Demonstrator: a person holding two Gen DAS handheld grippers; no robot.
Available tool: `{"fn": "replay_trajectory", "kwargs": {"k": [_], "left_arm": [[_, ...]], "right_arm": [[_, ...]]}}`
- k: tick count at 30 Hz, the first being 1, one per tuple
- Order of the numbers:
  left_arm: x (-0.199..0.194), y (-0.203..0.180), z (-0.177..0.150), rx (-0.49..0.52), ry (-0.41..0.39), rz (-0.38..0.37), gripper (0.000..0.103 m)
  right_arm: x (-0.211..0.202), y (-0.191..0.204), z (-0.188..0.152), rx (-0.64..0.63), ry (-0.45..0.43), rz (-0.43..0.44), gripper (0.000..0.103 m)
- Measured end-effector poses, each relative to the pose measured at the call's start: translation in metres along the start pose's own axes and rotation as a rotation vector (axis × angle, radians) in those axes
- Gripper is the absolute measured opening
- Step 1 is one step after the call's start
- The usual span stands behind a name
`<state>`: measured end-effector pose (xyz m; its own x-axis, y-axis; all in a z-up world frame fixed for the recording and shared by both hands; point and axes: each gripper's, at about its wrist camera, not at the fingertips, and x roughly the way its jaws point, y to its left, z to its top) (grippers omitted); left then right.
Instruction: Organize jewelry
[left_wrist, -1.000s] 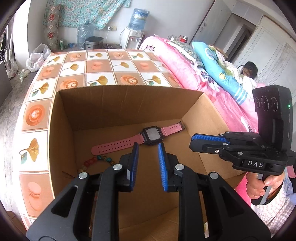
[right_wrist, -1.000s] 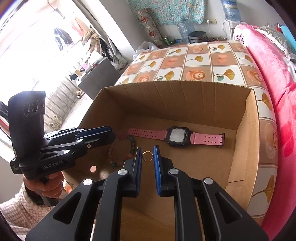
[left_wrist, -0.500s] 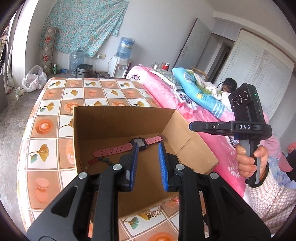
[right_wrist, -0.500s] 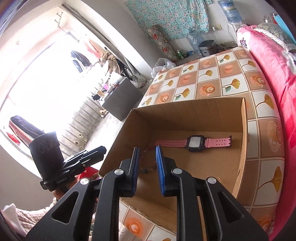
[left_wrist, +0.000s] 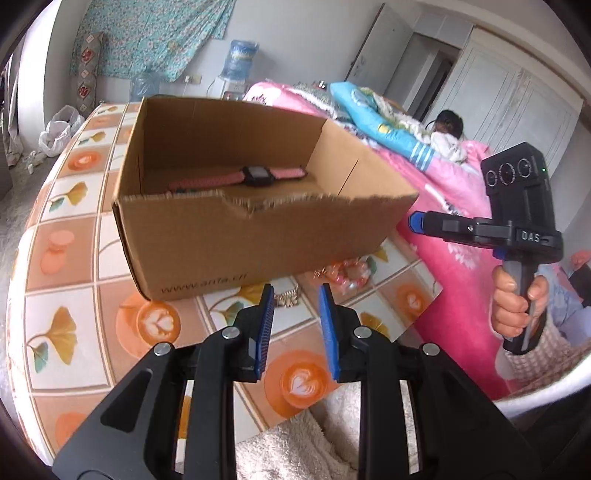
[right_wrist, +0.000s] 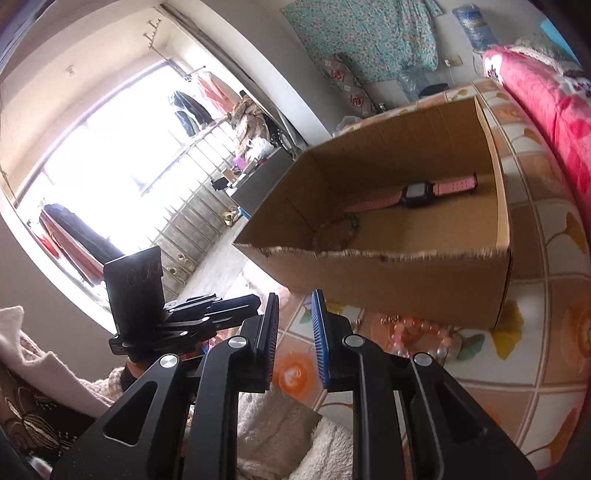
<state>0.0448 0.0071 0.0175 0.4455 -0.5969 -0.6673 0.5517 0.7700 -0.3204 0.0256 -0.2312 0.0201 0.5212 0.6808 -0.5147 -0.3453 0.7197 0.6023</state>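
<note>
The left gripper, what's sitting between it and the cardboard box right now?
In the left wrist view, a gold necklace and a pink bead bracelet lie on the tiled cloth between the left gripper and the box.

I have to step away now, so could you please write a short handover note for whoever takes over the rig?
Left gripper: open, empty, hovering in front of the cardboard box.
Right gripper: open, empty, also short of the box.
Done: pink watch and beaded bracelet lie inside the box.
Left: a pink bead bracelet and a gold necklace lie on the patterned mat by the box's front wall; they probably go in next.
</note>
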Motion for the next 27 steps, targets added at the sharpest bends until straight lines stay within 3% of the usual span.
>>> {"fn": "replay_trajectory", "kwargs": {"k": [3, 7, 13, 22, 25, 27], "left_arm": [[0.022, -0.009, -0.008, 0.065, 0.026, 0.076, 0.023], [0.040, -0.014, -0.012, 0.120, 0.015, 0.109, 0.023], [0.066, -0.013, -0.014, 0.180, 0.054, 0.195, 0.023], [0.077, -0.016, -0.010, 0.226, 0.063, 0.206, 0.022], [0.081, -0.025, -0.010, 0.296, 0.079, 0.203, 0.012], [0.081, -0.027, -0.009, 0.301, 0.084, 0.197, 0.012]], "right_arm": [[0.025, -0.015, -0.023, 0.071, 0.056, -0.082, 0.019], [0.045, -0.024, -0.030, 0.086, 0.073, -0.176, 0.019], [0.060, -0.021, -0.019, 0.042, 0.065, -0.186, 0.019], [0.066, -0.028, -0.017, 0.061, 0.073, -0.180, 0.019], [0.067, -0.030, -0.019, 0.062, 0.078, -0.185, 0.019], [0.069, -0.029, -0.018, 0.060, 0.079, -0.188, 0.019]]}}
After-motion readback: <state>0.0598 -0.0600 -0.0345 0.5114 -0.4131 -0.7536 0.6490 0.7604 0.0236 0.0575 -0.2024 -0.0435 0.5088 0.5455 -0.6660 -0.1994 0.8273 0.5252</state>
